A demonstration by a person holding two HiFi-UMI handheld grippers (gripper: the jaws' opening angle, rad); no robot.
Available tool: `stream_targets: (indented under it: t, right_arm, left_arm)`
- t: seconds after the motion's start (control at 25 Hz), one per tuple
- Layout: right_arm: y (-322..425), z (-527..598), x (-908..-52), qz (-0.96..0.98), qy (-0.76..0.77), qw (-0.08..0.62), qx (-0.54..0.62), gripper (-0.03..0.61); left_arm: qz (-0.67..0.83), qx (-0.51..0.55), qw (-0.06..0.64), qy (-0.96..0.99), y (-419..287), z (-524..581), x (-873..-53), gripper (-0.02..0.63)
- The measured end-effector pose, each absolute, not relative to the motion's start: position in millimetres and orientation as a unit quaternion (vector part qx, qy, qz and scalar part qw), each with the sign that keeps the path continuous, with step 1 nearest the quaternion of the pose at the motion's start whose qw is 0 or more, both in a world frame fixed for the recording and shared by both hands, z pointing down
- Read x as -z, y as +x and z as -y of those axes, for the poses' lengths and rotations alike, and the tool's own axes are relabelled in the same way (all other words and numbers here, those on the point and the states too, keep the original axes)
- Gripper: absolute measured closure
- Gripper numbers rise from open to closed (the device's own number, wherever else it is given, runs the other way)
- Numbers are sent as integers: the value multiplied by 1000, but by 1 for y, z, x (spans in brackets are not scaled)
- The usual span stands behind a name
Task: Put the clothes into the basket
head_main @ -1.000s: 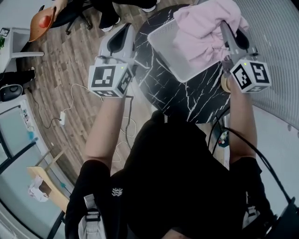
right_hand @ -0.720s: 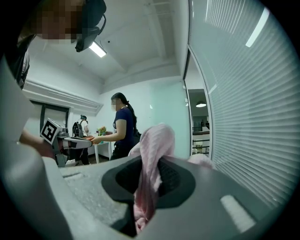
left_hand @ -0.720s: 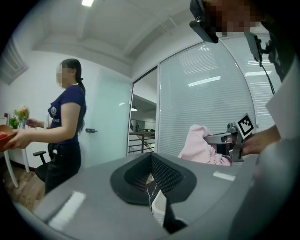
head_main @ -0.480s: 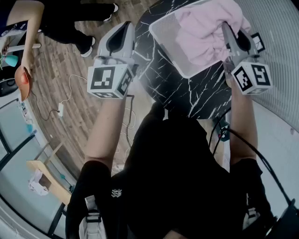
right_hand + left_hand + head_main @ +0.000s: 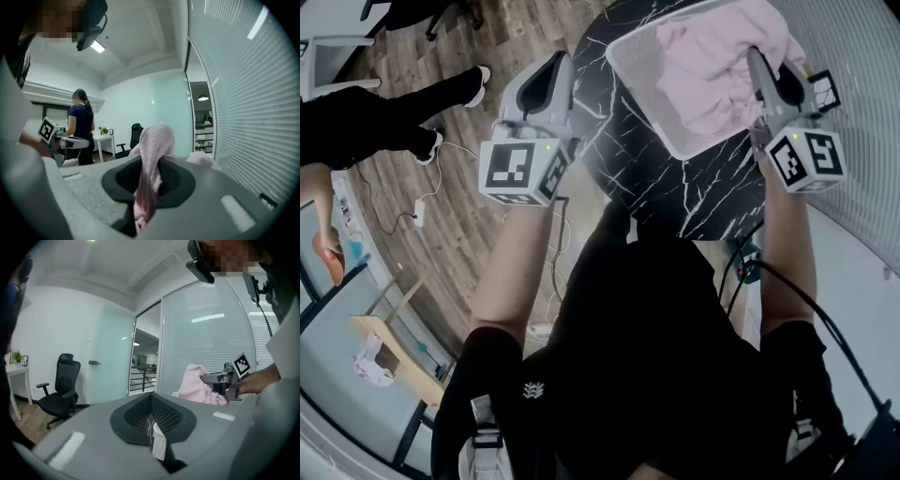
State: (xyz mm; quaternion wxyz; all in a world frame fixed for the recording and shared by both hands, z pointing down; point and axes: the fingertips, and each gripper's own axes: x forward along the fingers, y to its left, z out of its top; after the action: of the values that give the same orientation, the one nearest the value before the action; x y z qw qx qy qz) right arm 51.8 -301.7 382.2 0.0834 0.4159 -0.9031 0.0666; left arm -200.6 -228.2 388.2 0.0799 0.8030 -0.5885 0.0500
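Pinching the pink cloth (image 5: pixel 708 70), the right claw (image 5: pixel 752 56) holds it over the basket (image 5: pixel 639 82); most of the cloth lies inside. Left of the basket, the left claw (image 5: pixel 555 64) hangs closed and empty. The basket sits on the tabletop (image 5: pixel 675 192).

A black office chair (image 5: pixel 61 386) stands by white walls (image 5: pixel 51 333) and blind-covered glass partitions (image 5: pixel 206 348).

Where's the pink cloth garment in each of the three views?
Head view: pink cloth garment top right, in white mesh basket.
Left gripper view: garment right of centre.
Right gripper view: garment centre, between the jaws.
Shared landmark: white slatted blind.
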Motion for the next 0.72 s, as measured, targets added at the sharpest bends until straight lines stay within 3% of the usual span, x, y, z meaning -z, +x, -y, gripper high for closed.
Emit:
stream_targets:
  t: [0.72]
  right_arm:
    - [25, 312, -422, 913, 386, 106, -82, 517]
  left_arm:
    - [602, -61, 105, 789, -211, 227, -423, 606]
